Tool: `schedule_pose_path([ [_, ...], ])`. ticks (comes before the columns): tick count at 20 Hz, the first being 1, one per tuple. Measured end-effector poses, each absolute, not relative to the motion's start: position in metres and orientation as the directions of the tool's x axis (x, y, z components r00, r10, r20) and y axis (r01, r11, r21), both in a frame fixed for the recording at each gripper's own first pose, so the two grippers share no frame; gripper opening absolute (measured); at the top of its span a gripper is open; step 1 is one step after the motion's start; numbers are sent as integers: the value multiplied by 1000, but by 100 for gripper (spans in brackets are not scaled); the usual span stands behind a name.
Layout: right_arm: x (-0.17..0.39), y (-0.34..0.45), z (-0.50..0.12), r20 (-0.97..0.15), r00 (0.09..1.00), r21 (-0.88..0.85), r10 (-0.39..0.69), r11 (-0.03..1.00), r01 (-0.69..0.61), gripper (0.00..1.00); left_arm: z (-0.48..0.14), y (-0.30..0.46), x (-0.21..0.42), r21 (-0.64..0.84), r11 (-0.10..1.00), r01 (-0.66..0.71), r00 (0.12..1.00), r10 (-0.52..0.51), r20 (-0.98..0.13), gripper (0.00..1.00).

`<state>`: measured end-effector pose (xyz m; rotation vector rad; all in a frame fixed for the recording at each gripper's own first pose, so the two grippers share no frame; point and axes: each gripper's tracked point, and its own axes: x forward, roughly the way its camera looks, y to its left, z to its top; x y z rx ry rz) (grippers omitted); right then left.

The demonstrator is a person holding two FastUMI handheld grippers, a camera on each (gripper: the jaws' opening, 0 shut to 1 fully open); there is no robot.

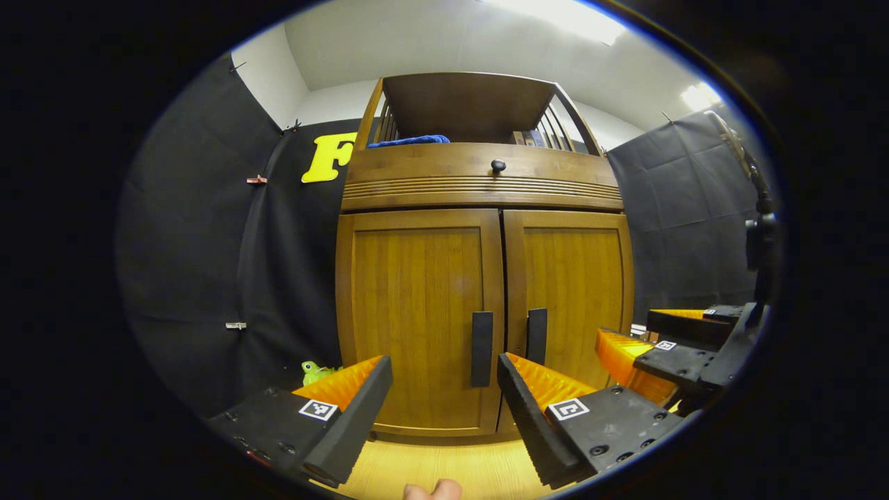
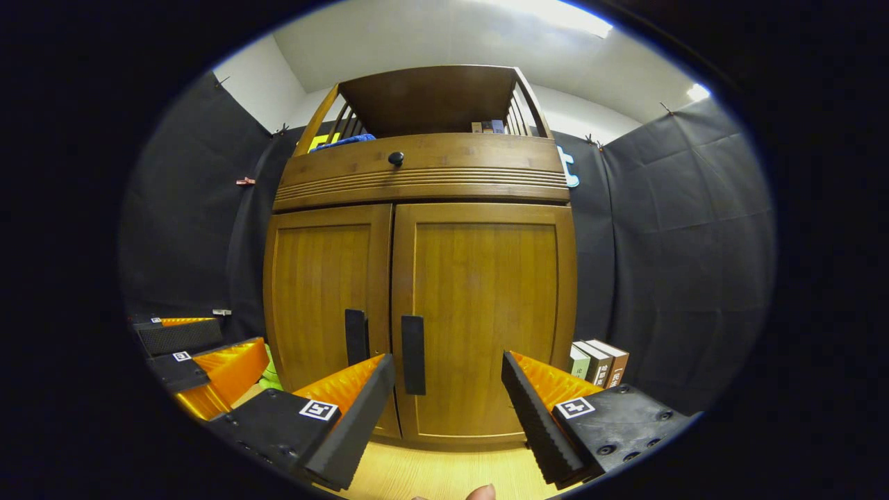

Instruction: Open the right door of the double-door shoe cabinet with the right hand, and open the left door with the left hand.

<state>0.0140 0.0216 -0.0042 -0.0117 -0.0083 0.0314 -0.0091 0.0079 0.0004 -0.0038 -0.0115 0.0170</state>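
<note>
We hold both grippers short of the shoe cabinet (image 2: pixel 420 278), whose two doors are shut. The right gripper (image 2: pixel 448 403) has its jaws apart, the right door's handle (image 2: pixel 412 354) at its 11 o'clock. The left gripper (image 1: pixel 444 399) gapes too, the left door's handle (image 1: pixel 481 348) at 1 o'clock. The handles sit close together, so we risk catching the wrong one.

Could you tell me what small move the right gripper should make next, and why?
Probably ease the right gripper forward and slightly left, so its open jaws straddle the right door's handle. Both doors look closed, and the handle stands ahead of the fingers, nearer its left finger, untouched.
</note>
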Motion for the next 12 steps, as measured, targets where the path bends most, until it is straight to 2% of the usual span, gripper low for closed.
schedule_pose_path([
  [3,37,31,-16,0,999,-37,43,998,-43,97,-4,9,-11,11,999,-41,999,41,13,93],
  [5,51,39,-30,-19,998,3,63,998,-63,98,-10,10,-14,28,998,-55,998,55,5,96],
  [6,62,44,-36,-28,998,18,64,998,-63,98,-12,10,-16,32,998,-58,998,58,4,95],
  [12,116,55,-67,-45,998,-9,50,999,-50,98,-35,10,-37,27,999,-27,1000,28,-13,94],
])
